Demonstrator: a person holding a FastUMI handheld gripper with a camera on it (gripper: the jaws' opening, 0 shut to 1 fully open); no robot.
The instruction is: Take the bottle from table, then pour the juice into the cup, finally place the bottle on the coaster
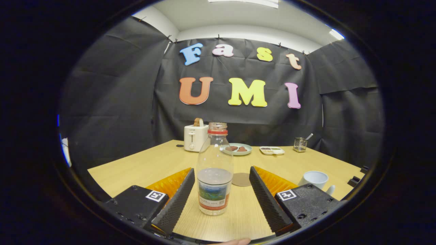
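Note:
A clear plastic bottle (214, 170) with a red neck ring and no cap stands upright on the wooden table (143, 166), partly filled with pale liquid. It stands between my two fingers, nearer the left one, with a gap on each side. My gripper (221, 172) is open; the black ribbed pads (177, 199) do not touch it. A round brown coaster (242, 179) lies just behind the bottle on the table. A white cup (315, 179) stands to the right, beyond the right finger.
At the back of the table stand a white toaster (195, 137) with bread in it, a plate (240, 149) of brown pieces, a small white tray (271, 150) and a metal holder (300, 144) with a spoon. Black cloth walls close the booth.

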